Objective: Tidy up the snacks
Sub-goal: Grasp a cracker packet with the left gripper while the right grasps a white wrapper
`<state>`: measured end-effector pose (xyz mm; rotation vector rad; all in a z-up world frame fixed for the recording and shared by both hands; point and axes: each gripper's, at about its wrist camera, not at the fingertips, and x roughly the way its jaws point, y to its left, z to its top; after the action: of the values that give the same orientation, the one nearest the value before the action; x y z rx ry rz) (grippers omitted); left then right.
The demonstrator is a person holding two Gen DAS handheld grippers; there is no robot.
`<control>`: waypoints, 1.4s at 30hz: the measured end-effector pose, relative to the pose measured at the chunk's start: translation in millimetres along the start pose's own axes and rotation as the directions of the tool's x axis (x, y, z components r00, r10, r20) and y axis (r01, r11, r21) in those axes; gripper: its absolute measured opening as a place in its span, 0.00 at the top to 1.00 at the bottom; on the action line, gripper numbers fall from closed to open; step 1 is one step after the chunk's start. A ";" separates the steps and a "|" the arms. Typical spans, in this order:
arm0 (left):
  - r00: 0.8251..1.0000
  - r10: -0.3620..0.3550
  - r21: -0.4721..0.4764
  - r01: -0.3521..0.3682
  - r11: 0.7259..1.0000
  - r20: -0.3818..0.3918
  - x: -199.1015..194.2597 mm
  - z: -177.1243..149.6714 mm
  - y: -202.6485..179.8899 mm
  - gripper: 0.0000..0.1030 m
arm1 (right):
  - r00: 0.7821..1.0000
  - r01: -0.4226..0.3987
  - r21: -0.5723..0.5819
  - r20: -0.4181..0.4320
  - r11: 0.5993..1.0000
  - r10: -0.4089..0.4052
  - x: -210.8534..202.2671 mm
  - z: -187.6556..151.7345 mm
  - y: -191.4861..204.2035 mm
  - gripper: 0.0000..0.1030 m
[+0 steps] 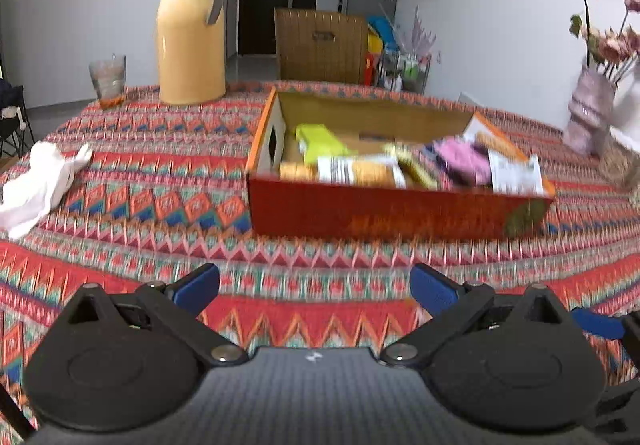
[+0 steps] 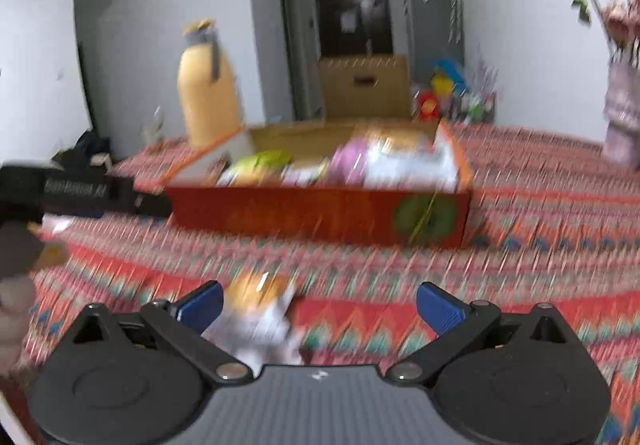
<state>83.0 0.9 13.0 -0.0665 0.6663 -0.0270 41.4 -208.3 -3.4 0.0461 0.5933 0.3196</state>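
Note:
An open red cardboard box [image 1: 380, 213] stands on the patterned tablecloth and holds several snack packets, among them a green one [image 1: 320, 141], a pink one [image 1: 464, 159] and an orange biscuit pack [image 1: 360, 171]. My left gripper [image 1: 316, 281] hovers in front of the box, open, with only cloth between its blue pads. In the right wrist view the box [image 2: 300, 213] is farther off and blurred. My right gripper [image 2: 320, 299] is open too. A blurred orange-and-white snack packet [image 2: 260, 309] lies on the cloth between its fingers, close to the left pad [image 2: 202, 305].
A yellow thermos jug [image 1: 190, 41] and a glass [image 1: 108, 79] stand at the back left. A white cloth [image 1: 36, 181] lies at the left. A vase of pink flowers [image 1: 588, 113] stands at the right. A wicker chair [image 1: 320, 45] is behind the table. A hand [image 2: 16, 285] shows at left.

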 end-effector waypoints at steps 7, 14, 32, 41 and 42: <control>0.999 -0.025 0.011 0.026 1.000 -0.040 -9.8 -25.4 -2.0 0.00 | 0.995 -0.027 -0.044 -0.095 0.999 0.023 4.7 -33.7 21.5 0.31; 0.998 -0.039 0.023 0.040 0.999 -0.045 -7.2 -20.2 -19.2 0.00 | 0.999 -0.020 -0.072 -0.043 0.997 0.017 -5.5 -31.8 22.0 0.62; 0.980 0.016 0.057 -0.005 0.998 -0.197 59.3 -16.9 -101.6 0.11 | 0.982 0.172 0.078 0.061 0.982 -0.177 -25.6 -20.8 -65.0 0.62; 0.986 0.007 0.080 0.006 0.997 -0.166 55.9 -17.8 -99.3 0.55 | 0.983 0.162 0.071 0.078 0.984 -0.167 -16.0 -11.4 -64.6 0.62; 0.987 -0.005 0.081 0.018 0.997 -0.163 54.7 -17.6 -98.8 0.56 | 0.983 0.161 0.068 0.079 0.985 -0.166 -15.6 -11.2 -62.7 0.62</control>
<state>114.8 -101.1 -27.6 0.0116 0.8278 -0.0714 40.7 -273.3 -12.6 0.0687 0.5198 0.1390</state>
